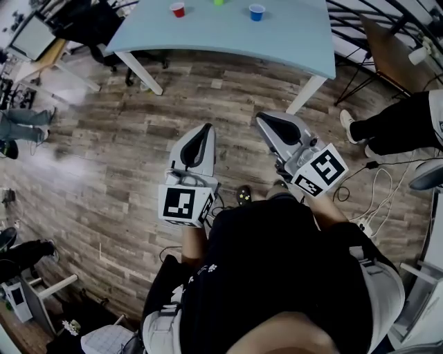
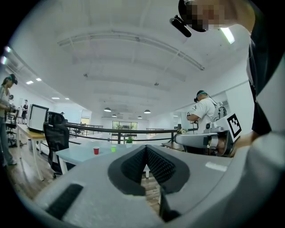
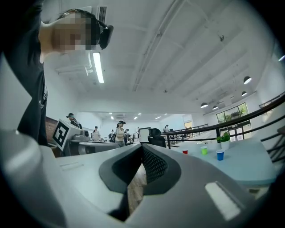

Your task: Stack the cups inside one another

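Two claws, three cups, one bench.
Left claw (image 1: 205, 130) and right claw (image 1: 265, 119): both fully closed, pads together, nothing gripped, held over the floor short of the bench (image 1: 291, 38). On the bench: one red cup (image 1: 178, 9), one green cup (image 3: 204, 150), one blue cup (image 1: 257, 12), standing separately.

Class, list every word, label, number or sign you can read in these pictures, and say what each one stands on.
No words, brands or numbers can be read anywhere.
Left tool, cube: black-and-white square marker, a pattern, not letters.
Right tool, cube: the same kind of marker.
Black shirt: small white print, too small to read.
Red cup, green cup, blue cup: no print visible.
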A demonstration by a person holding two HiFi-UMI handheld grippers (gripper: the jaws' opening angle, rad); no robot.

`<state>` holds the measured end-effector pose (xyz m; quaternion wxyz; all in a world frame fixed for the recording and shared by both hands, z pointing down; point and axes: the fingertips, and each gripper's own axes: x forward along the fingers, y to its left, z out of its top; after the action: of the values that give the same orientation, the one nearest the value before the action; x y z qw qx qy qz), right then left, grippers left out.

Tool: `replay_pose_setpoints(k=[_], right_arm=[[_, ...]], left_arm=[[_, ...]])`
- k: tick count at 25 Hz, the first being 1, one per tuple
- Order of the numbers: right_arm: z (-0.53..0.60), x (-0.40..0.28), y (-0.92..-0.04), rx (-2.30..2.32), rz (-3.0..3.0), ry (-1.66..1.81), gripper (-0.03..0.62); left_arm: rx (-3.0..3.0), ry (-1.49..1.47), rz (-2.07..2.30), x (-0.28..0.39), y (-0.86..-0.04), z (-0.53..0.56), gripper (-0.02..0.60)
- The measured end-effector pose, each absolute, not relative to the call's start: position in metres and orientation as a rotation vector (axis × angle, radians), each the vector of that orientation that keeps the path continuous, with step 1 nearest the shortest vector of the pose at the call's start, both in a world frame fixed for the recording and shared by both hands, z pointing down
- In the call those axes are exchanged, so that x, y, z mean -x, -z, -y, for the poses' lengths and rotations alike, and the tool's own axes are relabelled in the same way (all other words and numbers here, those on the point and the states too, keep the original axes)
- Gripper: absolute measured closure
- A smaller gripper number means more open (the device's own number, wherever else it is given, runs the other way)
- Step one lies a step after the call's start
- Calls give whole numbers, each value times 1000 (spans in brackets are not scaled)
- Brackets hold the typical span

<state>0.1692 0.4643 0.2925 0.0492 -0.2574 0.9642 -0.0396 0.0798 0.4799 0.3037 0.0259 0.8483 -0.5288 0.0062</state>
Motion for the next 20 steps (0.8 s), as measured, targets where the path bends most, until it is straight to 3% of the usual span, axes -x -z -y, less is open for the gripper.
replay_pose_setpoints(k=[20], right_arm=[[-437,-174,-306,856,-2953,155,591]], left_arm=[[-2575,-6,1648,-60,-319,-463,589]])
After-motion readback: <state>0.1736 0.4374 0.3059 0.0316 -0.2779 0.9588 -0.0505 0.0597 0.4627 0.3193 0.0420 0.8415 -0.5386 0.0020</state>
